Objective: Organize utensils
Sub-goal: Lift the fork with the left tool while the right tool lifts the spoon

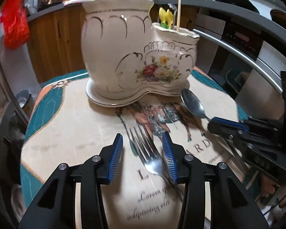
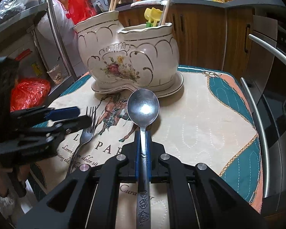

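Note:
A metal fork (image 1: pixel 149 153) lies on the printed mat, tines toward the holder. My left gripper (image 1: pixel 143 134) is open, its blue pads on either side of the fork's head and apart from it. My right gripper (image 2: pixel 143 134) is shut on the handle of a metal spoon (image 2: pixel 143 106), whose bowl points at the holder just above the mat. The cream two-compartment ceramic holder (image 1: pixel 124 53) with a flower print stands at the back of the mat, holding chopsticks and yellow plastic utensils. In the right wrist view the left gripper (image 2: pixel 83 116) hovers over the fork (image 2: pixel 86 131).
The quilted mat (image 2: pixel 209 114) with teal and orange corners covers a small surface. A steel oven handle (image 1: pixel 244 57) runs along the right. Wooden cabinets and a cluttered counter stand behind the holder. A red plastic bag (image 2: pixel 28 91) and a metal pole (image 2: pixel 55 28) are at the left.

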